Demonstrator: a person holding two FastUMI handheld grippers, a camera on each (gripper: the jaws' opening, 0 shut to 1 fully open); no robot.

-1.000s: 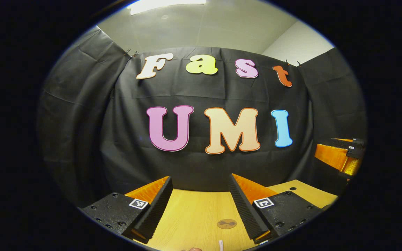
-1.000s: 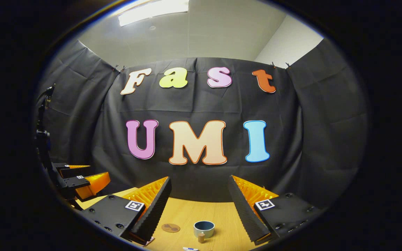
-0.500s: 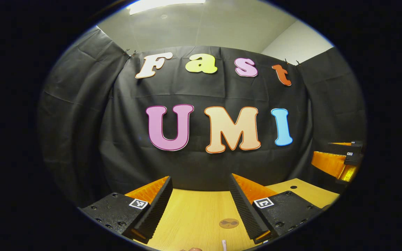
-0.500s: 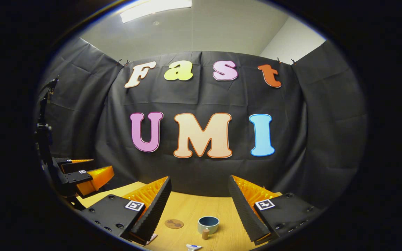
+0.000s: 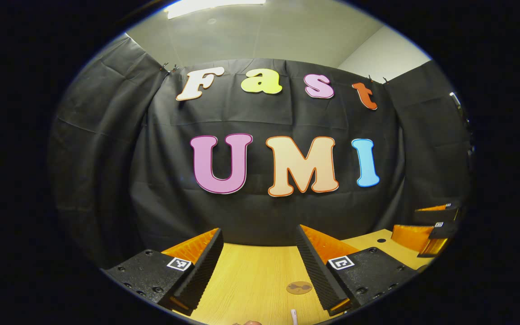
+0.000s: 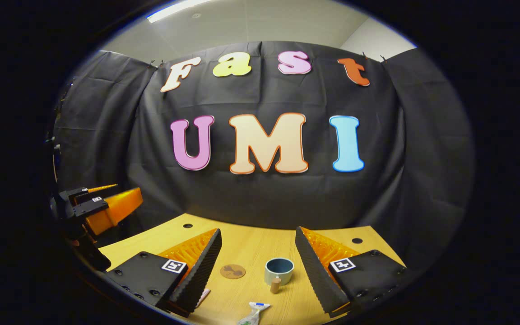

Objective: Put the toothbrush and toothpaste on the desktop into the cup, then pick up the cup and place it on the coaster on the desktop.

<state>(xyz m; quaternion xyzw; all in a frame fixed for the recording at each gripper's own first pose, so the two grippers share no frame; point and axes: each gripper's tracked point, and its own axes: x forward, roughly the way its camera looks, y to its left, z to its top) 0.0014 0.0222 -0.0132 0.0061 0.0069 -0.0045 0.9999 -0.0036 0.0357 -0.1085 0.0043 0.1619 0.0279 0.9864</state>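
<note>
Now | both hand-held grippers wide open (empty) | cup [image 6: 279, 270] beside coaster [image 6: 233, 271]

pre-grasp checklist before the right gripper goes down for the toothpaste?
1. Right gripper open, nothing held: ok.
2. Toothpaste lying on the desktop just ahead of it, partly cut off at the view's edge: ok.
3. Cup upright, mouth free: ok.
4. Coaster bare, left of the cup: ok.
5. Left gripper open and off to the side: ok.
6. Toothbrush position: cannot tell.
</note>
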